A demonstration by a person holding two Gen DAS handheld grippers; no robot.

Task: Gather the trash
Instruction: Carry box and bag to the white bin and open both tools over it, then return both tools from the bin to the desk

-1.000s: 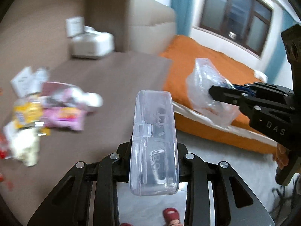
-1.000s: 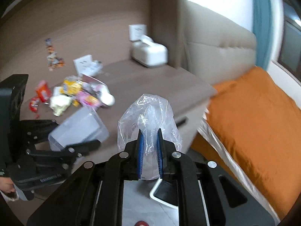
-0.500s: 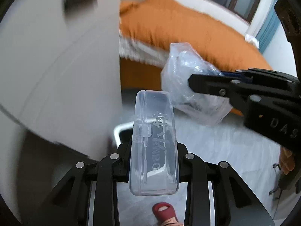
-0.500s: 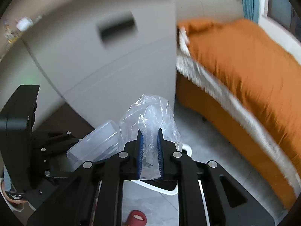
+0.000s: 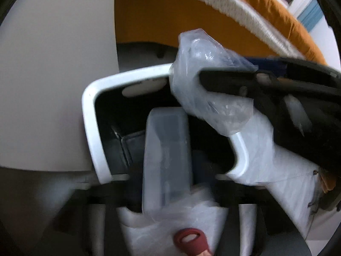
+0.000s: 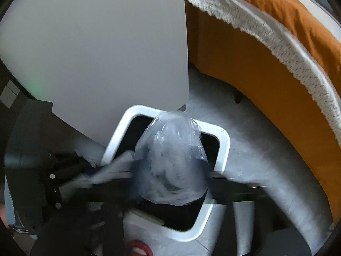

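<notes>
Over white bin (image 5: pixel 93 140) | clear case (image 5: pixel 166 160), crumpled bag (image 6: pixel 170 162) unclamped | both grippers' fingers opening | lettering unreadable

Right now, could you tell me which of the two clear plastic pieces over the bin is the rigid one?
The rigid one is the clear plastic case, flat-sided and oblong, over the white bin. The other, the crumpled plastic bag, is soft and wrinkled.
</notes>
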